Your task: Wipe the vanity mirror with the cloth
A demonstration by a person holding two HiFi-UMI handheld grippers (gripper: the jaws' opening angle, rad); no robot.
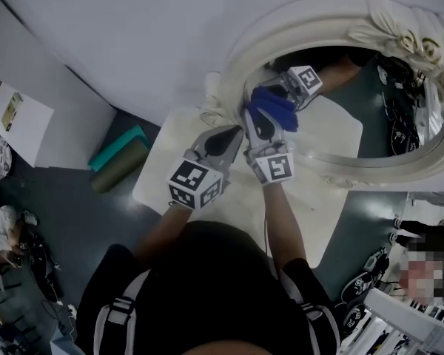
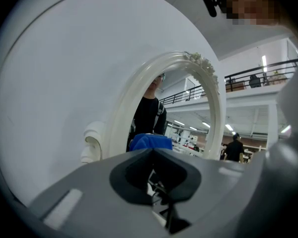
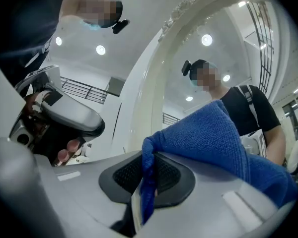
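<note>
The oval vanity mirror in its ornate cream frame stands on a white table. My right gripper is shut on a blue cloth, which it holds against the glass at the mirror's left edge. In the right gripper view the cloth is pinched between the jaws of the right gripper and bunches to the right, next to the frame. My left gripper hovers just left of the cloth, shut and holding nothing. In the left gripper view the left gripper points at the frame and the cloth.
The table's edge drops to a dark floor on the left, where teal and olive rolls lie. A white board stands at far left. A plain white wall rises behind the mirror. Another person and shelves are at lower right.
</note>
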